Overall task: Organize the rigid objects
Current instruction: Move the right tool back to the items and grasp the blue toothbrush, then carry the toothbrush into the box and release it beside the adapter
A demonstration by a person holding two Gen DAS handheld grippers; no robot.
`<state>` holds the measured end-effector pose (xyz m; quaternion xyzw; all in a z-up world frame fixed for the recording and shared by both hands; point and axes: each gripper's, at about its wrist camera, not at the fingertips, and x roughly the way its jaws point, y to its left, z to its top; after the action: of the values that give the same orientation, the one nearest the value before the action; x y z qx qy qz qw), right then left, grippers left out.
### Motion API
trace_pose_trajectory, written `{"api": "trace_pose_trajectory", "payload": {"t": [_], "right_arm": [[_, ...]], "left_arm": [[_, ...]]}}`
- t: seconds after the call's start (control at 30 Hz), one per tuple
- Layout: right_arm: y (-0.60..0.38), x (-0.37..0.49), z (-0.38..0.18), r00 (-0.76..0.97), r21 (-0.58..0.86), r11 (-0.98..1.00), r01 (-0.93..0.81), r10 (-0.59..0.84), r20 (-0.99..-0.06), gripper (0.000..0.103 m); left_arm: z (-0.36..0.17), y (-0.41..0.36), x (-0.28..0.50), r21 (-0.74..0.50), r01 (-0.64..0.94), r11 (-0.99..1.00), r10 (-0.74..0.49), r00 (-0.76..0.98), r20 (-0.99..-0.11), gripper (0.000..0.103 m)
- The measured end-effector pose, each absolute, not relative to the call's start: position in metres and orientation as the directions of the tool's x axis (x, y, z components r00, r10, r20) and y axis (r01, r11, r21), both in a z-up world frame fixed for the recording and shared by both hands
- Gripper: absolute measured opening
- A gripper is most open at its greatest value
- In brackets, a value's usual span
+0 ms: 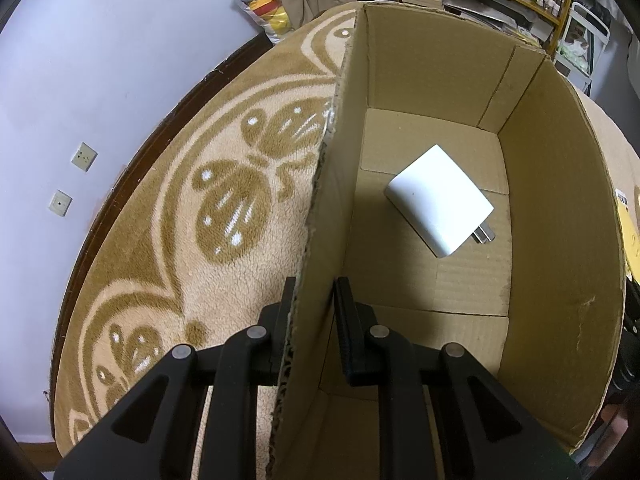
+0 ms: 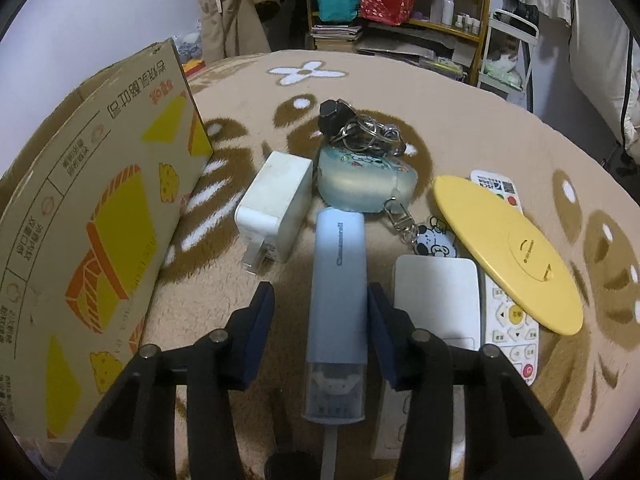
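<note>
An open cardboard box stands on the patterned blanket, with a white plug charger lying on its floor. My left gripper is shut on the box's near left wall, one finger outside and one inside. In the right wrist view the box stands at the left. My right gripper is open and straddles a light blue cylindrical case that lies lengthwise on the blanket. The right fingertip is close to the case; a gap shows on the left.
Around the case lie a second white charger, a translucent pouch with keys, a panda charm, a white flat block, a yellow disc and a remote. Shelves stand behind.
</note>
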<state>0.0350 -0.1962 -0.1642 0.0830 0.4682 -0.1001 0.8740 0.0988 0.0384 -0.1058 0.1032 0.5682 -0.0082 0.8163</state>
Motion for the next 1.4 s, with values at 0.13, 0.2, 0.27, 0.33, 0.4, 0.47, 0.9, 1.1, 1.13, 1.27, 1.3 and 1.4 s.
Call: {"api": "trace_pose_trajectory", "payload": {"t": [0.13,0.2,0.27,0.33,0.4,0.47,0.9,1.1,1.13,1.27,1.3,1.4], "right_arm": [[-0.202,0.035,-0.166,0.536,0.092,0.954,0.284,-0.079,-0.841,0.029],[-0.203,0.035,-0.167,0.537,0.102,0.955,0.28,-0.068,-0.841,0.029],[-0.204,0.036,-0.168,0.535,0.114,0.953,0.281,-0.057,-0.843,0.029],[-0.207,0.038,-0.17,0.534,0.13,0.95,0.285,-0.045,-0.844,0.03],[-0.206,0.04,-0.17,0.53,0.126,0.953,0.277,-0.042,-0.847,0.029],[-0.202,0.04,-0.168,0.526,0.098,0.959,0.267,-0.06,-0.848,0.029],[-0.204,0.018,-0.123,0.585,0.117,0.942,0.315,-0.096,-0.805,0.029],[-0.194,0.023,-0.101,0.638,0.142,0.951,0.275,-0.07,-0.767,0.029],[-0.191,0.026,-0.097,0.645,0.147,0.953,0.265,-0.063,-0.762,0.029],[-0.175,0.037,-0.076,0.685,0.169,0.963,0.209,-0.021,-0.728,0.029],[-0.171,0.04,-0.072,0.691,0.168,0.966,0.197,-0.015,-0.722,0.029],[-0.158,0.048,-0.055,0.72,0.167,0.973,0.156,0.004,-0.694,0.029]], "left_arm": [[-0.105,0.038,0.098,0.163,0.132,0.978,0.106,0.358,-0.928,0.016],[-0.105,0.038,0.098,0.161,0.13,0.978,0.105,0.358,-0.928,0.016],[-0.105,0.037,0.098,0.162,0.13,0.978,0.106,0.357,-0.928,0.016],[-0.105,0.037,0.098,0.165,0.131,0.978,0.108,0.358,-0.927,0.016],[-0.106,0.037,0.098,0.168,0.131,0.977,0.111,0.358,-0.927,0.017],[-0.106,0.036,0.099,0.169,0.128,0.977,0.114,0.356,-0.927,0.017],[-0.105,0.034,0.098,0.178,0.134,0.975,0.12,0.359,-0.926,0.017],[-0.105,0.032,0.097,0.186,0.139,0.973,0.125,0.361,-0.924,0.017],[-0.105,0.032,0.097,0.186,0.139,0.973,0.125,0.361,-0.924,0.017],[-0.105,0.032,0.097,0.187,0.139,0.973,0.126,0.362,-0.924,0.017],[-0.105,0.032,0.097,0.187,0.139,0.972,0.126,0.362,-0.924,0.017],[-0.105,0.032,0.097,0.19,0.14,0.972,0.128,0.363,-0.923,0.017]]}}
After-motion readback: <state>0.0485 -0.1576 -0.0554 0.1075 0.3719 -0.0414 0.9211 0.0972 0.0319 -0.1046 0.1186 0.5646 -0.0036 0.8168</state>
